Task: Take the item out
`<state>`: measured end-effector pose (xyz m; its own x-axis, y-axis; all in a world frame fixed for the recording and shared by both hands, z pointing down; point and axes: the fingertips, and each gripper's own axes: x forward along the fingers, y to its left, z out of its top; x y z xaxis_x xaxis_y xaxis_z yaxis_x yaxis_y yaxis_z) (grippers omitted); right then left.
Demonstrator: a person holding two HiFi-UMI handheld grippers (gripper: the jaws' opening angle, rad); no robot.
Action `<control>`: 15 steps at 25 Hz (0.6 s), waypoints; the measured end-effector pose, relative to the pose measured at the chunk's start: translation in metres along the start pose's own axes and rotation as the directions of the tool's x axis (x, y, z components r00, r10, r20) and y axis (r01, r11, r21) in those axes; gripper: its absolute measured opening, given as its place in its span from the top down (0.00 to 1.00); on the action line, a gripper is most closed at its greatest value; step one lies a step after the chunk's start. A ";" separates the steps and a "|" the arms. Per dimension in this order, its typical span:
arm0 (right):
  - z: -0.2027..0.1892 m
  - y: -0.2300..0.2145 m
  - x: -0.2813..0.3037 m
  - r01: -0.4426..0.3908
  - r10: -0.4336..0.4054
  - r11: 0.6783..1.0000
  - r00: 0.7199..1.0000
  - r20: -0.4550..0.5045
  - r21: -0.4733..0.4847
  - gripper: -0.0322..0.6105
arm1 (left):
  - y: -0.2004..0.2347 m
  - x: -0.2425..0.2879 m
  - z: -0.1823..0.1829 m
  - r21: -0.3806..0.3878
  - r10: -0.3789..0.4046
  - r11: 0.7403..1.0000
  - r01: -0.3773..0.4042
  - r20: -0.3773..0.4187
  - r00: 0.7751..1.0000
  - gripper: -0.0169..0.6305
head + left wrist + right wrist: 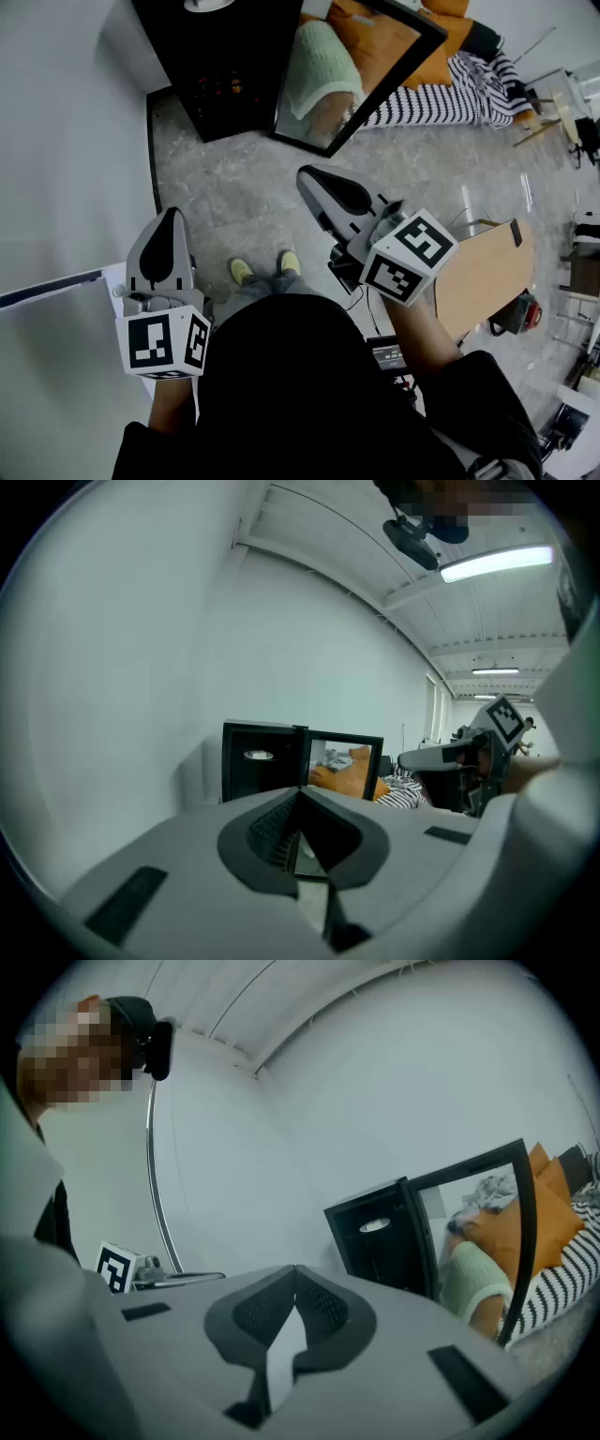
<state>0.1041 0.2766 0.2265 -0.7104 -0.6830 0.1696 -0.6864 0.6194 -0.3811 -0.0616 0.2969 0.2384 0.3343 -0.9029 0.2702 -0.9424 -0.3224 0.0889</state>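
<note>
black cabinet (225, 66) by wall (66, 141), door (370, 70) swung open to the right. bare floor (244, 202) lies between it and the grippers. pale round item (258, 755) sits high inside. left gripper (172, 214) and right gripper (305, 174) are clenched and empty.

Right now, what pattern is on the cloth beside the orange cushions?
The cloth has black-and-white stripes, clearest in the head view.

Ahead of you the cabinet (230, 66) stands against the wall (66, 141) on your left, with its door (323, 94) swung open to the right. A round item (258, 755), perhaps a dish, sits high inside the cabinet. Beyond the door lie cushions (441, 61) and a striped blanket (441, 98). A table (483, 277) stands on your right.
</note>
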 end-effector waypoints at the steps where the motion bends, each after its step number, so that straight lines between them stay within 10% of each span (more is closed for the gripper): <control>1: 0.000 0.000 0.000 0.000 0.000 1.000 1.000 0.002 0.005 0.94 | -0.001 -0.001 0.002 0.006 0.001 1.000 -0.001 0.003 1.000 0.96; 15: -0.001 -0.001 0.000 -0.009 0.009 1.000 1.000 -0.007 0.010 0.94 | -0.007 0.003 0.010 0.035 -0.036 0.999 0.036 0.004 0.999 0.96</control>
<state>0.1045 0.2762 0.2282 -0.7175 -0.6748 0.1728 -0.6787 0.6214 -0.3915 -0.0538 0.2936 0.2288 0.3678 -0.8919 0.2630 -0.9291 -0.3641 0.0646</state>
